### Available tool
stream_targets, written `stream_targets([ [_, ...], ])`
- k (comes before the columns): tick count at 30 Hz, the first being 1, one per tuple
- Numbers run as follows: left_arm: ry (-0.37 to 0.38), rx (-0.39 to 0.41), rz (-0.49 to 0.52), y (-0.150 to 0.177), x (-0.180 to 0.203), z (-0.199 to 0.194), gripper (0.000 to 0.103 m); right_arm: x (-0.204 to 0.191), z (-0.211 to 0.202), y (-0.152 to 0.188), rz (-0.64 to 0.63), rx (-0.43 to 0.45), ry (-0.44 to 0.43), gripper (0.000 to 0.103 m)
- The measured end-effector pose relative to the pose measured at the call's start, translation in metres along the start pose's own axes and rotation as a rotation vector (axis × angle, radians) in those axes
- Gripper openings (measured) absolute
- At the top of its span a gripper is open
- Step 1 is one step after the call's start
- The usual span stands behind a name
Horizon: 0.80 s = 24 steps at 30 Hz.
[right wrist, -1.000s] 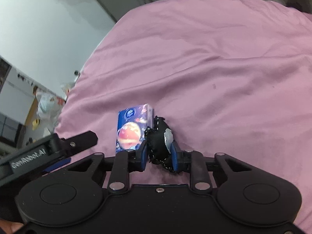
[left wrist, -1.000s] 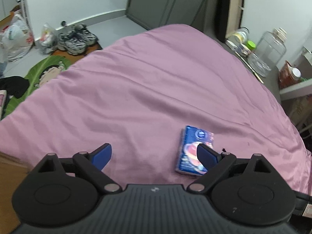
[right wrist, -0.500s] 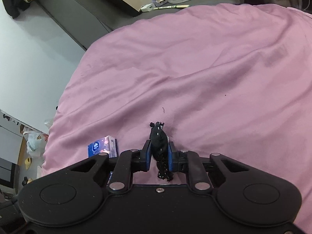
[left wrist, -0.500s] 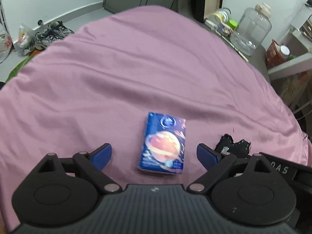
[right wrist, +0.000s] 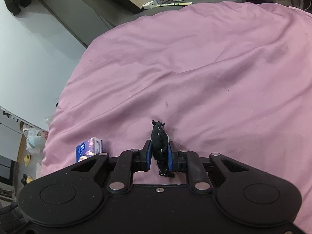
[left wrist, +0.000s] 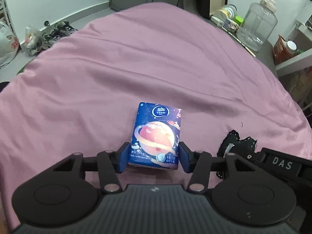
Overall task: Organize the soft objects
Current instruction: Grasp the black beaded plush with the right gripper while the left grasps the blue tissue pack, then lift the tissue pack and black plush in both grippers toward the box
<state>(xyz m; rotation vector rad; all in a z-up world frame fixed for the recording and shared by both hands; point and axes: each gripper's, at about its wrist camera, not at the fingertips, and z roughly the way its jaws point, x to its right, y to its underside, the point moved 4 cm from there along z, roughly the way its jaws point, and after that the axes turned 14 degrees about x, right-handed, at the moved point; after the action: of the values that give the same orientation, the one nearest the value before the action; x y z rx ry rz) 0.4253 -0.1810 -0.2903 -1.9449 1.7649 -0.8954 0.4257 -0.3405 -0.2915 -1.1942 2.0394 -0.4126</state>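
A clear plastic jar and small bottles are sitting at two o'clock beyond the bed, shoes at ten o'clock. The left gripper, jaws having just been closing, is pinching the blue tissue pack printed with a planet. The right gripper is squeezing a black cloth bundle at three o'clock of the pack. Open pink sheet is stretching ahead to twelve.

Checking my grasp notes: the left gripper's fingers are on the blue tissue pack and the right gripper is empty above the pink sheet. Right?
Not quite. The right gripper isn't empty: the right wrist view shows its fingers clamped on a black fabric bundle. The left gripper is on the blue tissue pack, over the pink sheet.
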Motion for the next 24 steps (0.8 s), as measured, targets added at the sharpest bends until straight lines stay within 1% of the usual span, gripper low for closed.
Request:
stream_targets([
  [6,-0.009,0.017,-0.019,-0.005,-0.009,-0.029,0.051,-0.007,-0.018,-0.001,0.005,0.016,-0.039,0.016],
  [8,-0.008,0.029,-0.023,-0.006,-0.013,-0.043,0.051,-0.011,-0.025,0.0,-0.012,0.015,-0.032,0.016],
  [9,-0.007,0.035,-0.021,-0.007,-0.014,-0.05,0.051,-0.013,-0.028,0.0,-0.003,0.008,-0.046,0.016],
  [11,-0.004,0.043,-0.014,-0.009,-0.015,-0.062,0.051,-0.017,-0.04,0.0,0.017,0.011,-0.105,0.016],
  [16,-0.013,0.088,-0.012,-0.015,-0.026,-0.099,0.052,-0.033,-0.064,0.0,-0.03,0.026,-0.177,0.016],
  [20,-0.023,0.116,-0.031,-0.016,-0.036,-0.125,0.052,-0.045,-0.088,-0.004,-0.041,0.042,-0.266,0.016],
  [24,-0.028,0.142,-0.047,-0.013,-0.047,-0.149,0.052,-0.058,-0.108,-0.002,-0.053,0.022,-0.333,0.016],
])
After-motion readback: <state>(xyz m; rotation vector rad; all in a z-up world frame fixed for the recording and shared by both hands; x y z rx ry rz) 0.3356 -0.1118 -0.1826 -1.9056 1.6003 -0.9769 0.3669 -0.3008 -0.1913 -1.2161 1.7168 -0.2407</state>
